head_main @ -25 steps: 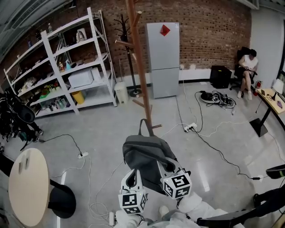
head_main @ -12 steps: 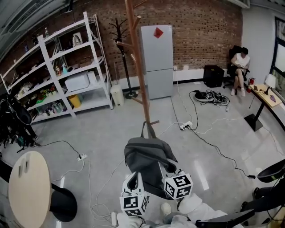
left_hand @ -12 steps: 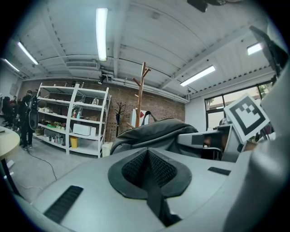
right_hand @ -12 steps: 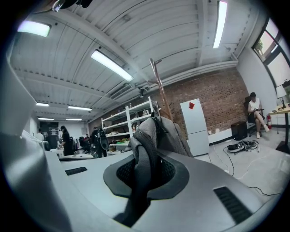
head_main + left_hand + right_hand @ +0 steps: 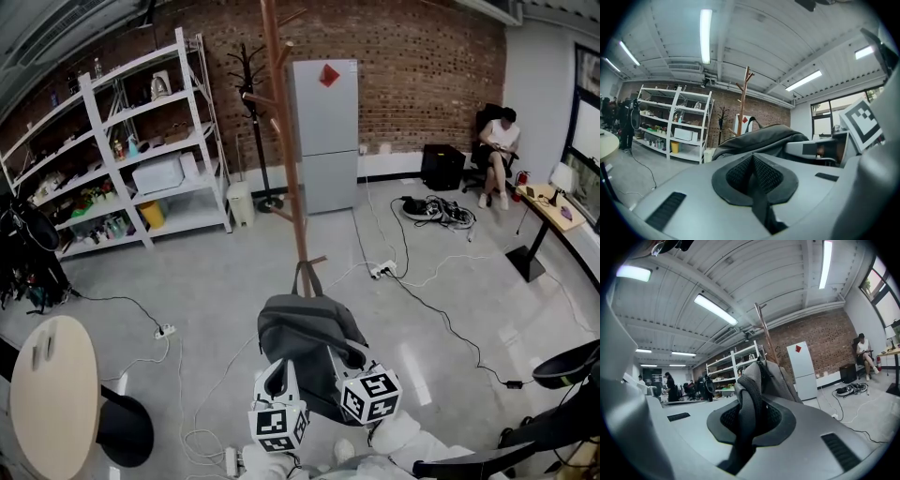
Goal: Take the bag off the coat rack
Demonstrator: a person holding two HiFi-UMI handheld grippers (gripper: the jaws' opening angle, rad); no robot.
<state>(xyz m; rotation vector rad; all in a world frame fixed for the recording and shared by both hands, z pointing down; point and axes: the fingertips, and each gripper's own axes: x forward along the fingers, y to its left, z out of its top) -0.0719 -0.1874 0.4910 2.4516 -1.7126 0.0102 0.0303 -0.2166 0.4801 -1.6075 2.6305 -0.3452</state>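
The grey plastic left gripper (image 5: pixel 278 380), bearing a black-and-white marker cube, was held low at the near middle and pointed level towards the far side. Its black ribbed pads (image 5: pixel 738 173) were pressed together. The grey plastic right gripper (image 5: pixel 349 366) was held just beside it on the right, likewise level, with its jaws clamped on a grey padded bag strap (image 5: pixel 746 394). A white sleeve (image 5: pixel 405 433) was seen behind the right gripper.

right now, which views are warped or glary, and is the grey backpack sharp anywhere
Head view: even light, no glare, grey fabric backpack sharp; the fisheye tilts the white metal shelving. Left gripper view: heavy barrel warp, dark corners, long ceiling tube light blown out. Right gripper view: same warp, tube lights glare, backpack close and slightly soft.
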